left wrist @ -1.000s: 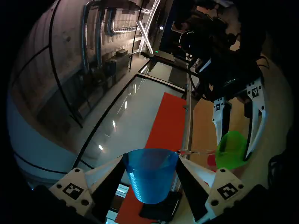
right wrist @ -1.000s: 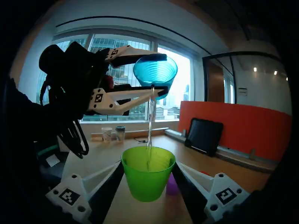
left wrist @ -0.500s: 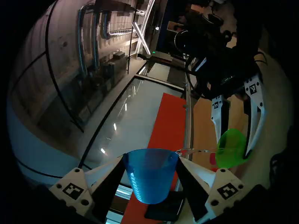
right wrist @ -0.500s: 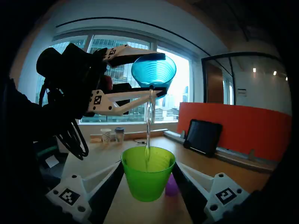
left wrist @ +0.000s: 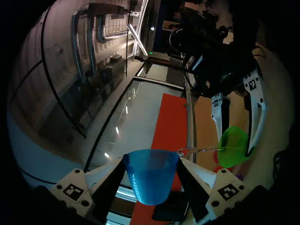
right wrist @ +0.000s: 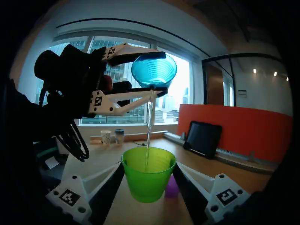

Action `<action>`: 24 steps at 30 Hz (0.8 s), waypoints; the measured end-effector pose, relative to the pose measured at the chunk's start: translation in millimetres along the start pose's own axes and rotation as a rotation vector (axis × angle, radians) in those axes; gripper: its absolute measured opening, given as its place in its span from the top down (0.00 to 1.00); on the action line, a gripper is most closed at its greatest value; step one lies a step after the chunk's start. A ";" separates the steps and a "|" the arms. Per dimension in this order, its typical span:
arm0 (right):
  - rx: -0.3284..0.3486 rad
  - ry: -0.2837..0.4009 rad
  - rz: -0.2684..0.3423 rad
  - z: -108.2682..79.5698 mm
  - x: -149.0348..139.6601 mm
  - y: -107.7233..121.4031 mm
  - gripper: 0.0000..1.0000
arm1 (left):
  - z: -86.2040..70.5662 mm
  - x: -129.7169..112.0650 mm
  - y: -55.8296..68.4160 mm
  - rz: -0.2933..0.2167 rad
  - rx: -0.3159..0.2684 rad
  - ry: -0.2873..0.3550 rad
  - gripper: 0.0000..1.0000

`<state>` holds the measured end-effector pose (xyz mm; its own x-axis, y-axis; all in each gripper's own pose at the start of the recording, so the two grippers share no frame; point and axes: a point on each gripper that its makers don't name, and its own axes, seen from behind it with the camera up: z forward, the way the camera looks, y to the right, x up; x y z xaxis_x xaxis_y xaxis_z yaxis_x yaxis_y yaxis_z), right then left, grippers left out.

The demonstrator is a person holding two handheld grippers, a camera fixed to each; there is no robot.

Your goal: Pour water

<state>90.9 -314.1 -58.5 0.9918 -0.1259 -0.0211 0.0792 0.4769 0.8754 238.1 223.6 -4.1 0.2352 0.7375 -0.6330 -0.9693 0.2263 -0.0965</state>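
Reading the right gripper view left to right: the left gripper (right wrist: pixel 165 72) comes in from the upper left. It has a black body and white plastic fingers with square tag markers, with a dark sleeve and loose cables behind it. It is clamped on the blue cup (right wrist: pixel 154 71), one finger on each side. The cup is translucent ribbed plastic, tapered, and tipped over so its rim faces down. It sits high above and ahead of the right gripper's fingertips.

A thin, slightly wavy water stream (right wrist: pixel 149 123) drops off the low lip of the blue rim into the green cup (right wrist: pixel 149 180). It enters near the middle of the mouth, well inside the rim on both sides. The gap between the two cups is open, with just the stream in it.

The green cup is glossy opaque plastic, tapered with a round rim, and upright. The right gripper (right wrist: pixel 149 165) has it pinched, both white fingers pressing its sides. Can't tell if its base touches the wooden desk (right wrist: pixel 112 155).

A small purple object (right wrist: pixel 171 187) sits just behind the green cup on its right; can't tell what it is. Further right, well apart from the cups, a dark tablet (right wrist: pixel 202 137) stands propped in front of the orange partition (right wrist: pixel 243 127).

In the left gripper view the blue cup sits between that gripper's own fingertips. The stream leaves its rim to the right, toward the green cup.
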 end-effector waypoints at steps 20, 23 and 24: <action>-0.006 0.011 -0.002 -5.1 0.3 2.1 0.10 | 5.4 9.6 -2.2 0.085 0.006 0.009 0.12; -0.007 0.010 -0.003 -5.4 0.1 2.1 0.10 | 6.2 10.7 -1.5 0.100 0.007 0.009 0.12; -0.008 0.010 -0.003 -5.3 0.0 2.0 0.10 | 6.5 10.8 -1.0 0.104 0.007 0.009 0.12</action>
<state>91.6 -308.5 -59.2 0.9925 -0.1188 -0.0283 0.0827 0.4833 0.8715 242.1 235.5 -5.8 0.1325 0.7514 -0.6465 -0.9879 0.1533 -0.0242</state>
